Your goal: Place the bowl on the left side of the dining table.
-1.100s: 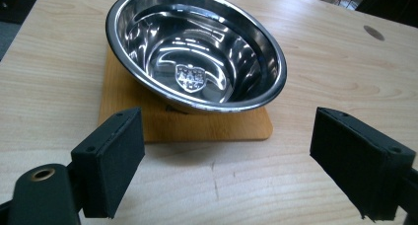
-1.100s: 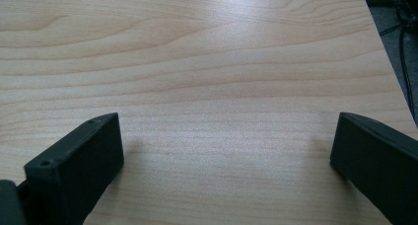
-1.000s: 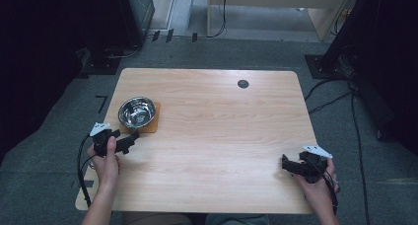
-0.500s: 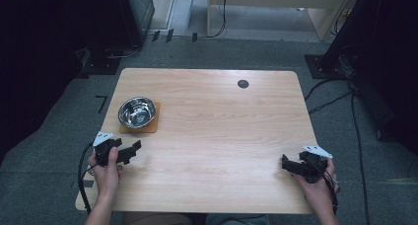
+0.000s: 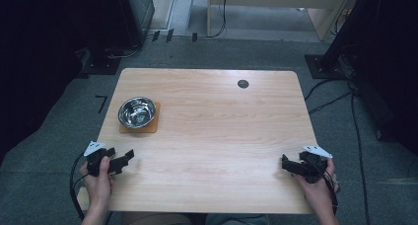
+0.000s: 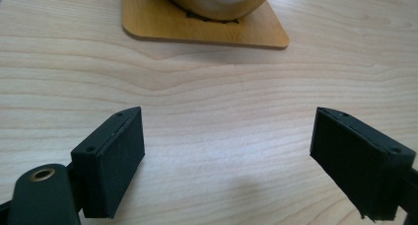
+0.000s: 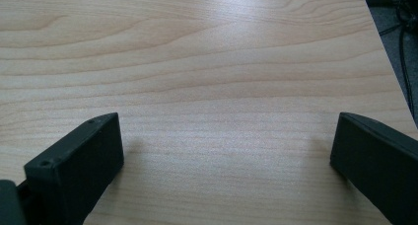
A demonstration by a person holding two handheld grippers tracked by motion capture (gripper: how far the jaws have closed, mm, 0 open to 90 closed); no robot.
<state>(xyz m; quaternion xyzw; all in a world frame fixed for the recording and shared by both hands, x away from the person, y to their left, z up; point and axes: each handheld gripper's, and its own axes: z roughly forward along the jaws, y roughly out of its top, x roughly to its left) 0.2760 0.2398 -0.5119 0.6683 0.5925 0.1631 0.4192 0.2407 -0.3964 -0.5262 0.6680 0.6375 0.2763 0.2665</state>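
A: What is the high view showing?

B: A steel bowl [image 5: 136, 112] is sitting on a square wooden coaster [image 5: 140, 119] toward nine o'clock on the table [image 5: 212, 136], likely so the coaster protects the wood. The left gripper [image 5: 121, 160] is resting at seven o'clock, near the bowl; the right gripper [image 5: 286, 163] is waiting at five o'clock, well apart from it.

A: And the left gripper view?

B: Its jaws are standing wide apart over bare wood, aiming at the bowl [image 6: 217, 0] and coaster [image 6: 202, 30] at twelve o'clock, seemingly ready to reach.

A: The right gripper view?

B: Its jaws are also spread apart, holding nothing, idling over plain tabletop.
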